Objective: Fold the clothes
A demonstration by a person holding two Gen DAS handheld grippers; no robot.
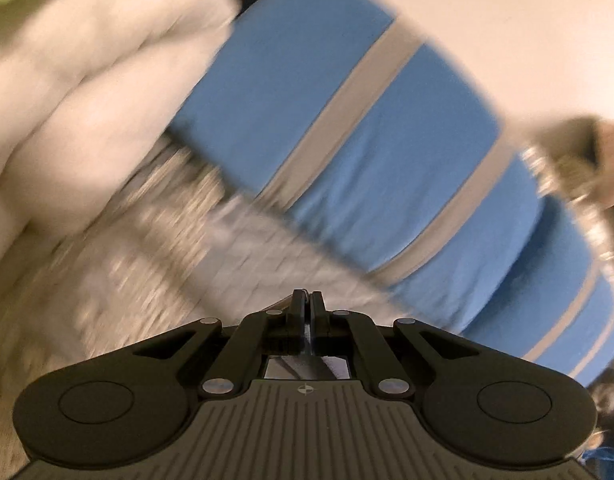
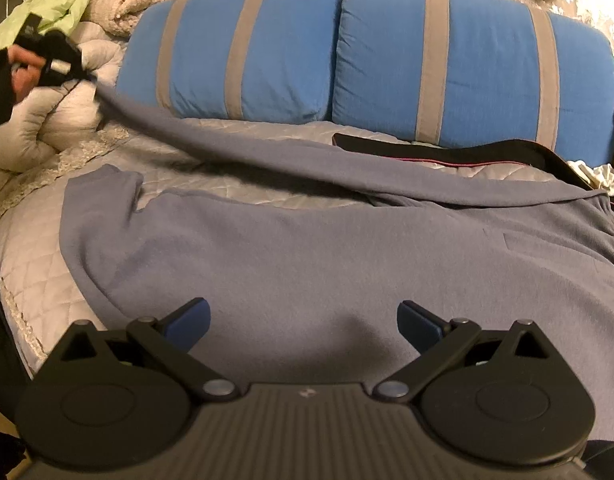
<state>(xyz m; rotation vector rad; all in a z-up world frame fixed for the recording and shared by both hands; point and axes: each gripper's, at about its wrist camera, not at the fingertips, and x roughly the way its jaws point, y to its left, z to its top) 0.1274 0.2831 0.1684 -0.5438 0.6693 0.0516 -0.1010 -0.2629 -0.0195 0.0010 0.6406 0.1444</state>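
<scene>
A grey-blue fleece garment [image 2: 307,248] lies spread on the quilted bed [image 2: 31,280]. One long sleeve [image 2: 243,152] is stretched up and to the far left, where my left gripper [image 2: 87,76] holds its end in the air. In the blurred left wrist view the left gripper [image 1: 306,300] has its jaws together, with only a sliver of cloth visible between them. My right gripper [image 2: 303,320] is open and empty, low over the garment's near body.
Two blue cushions with grey stripes [image 2: 347,56] stand along the back of the bed. A pile of pale duvets and a green cloth [image 2: 67,0] sits at the far left. A black garment with a red line [image 2: 447,152] lies at the back right.
</scene>
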